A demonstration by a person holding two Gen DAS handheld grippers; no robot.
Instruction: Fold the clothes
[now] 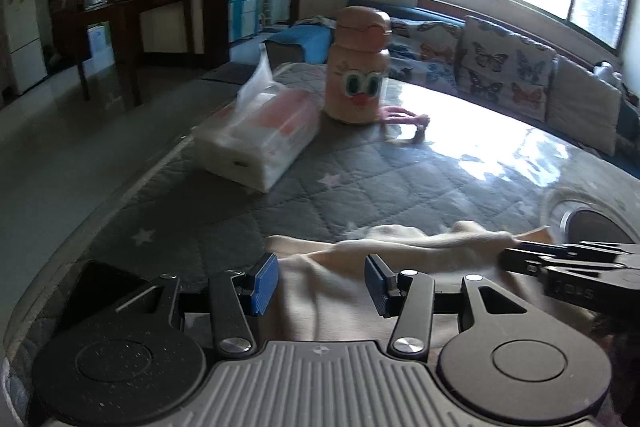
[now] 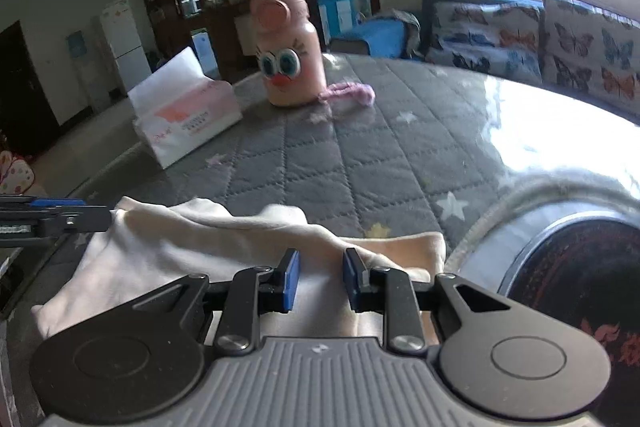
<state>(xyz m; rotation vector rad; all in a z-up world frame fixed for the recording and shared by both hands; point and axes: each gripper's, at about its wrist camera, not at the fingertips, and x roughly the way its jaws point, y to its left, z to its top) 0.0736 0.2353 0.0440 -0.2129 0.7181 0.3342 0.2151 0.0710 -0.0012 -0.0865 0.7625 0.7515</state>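
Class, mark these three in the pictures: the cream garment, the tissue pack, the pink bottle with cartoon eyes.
cream garment [image 2: 168, 251]: right wrist view, on its flat middle.
tissue pack [image 1: 260, 135]: left wrist view, on its top face.
pink bottle [image 1: 356, 87]: left wrist view, on its painted face.

A cream garment lies rumpled on the grey quilted table cover (folds bunched along its 12 o'clock edge).

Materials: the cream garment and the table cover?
Cream garment: soft matte knit, probably cotton; it drapes in loose rounded folds. Table cover: grey quilted fabric with diamond stitching and stars, apparently under a clear glossy sheet, judging by the window glare.
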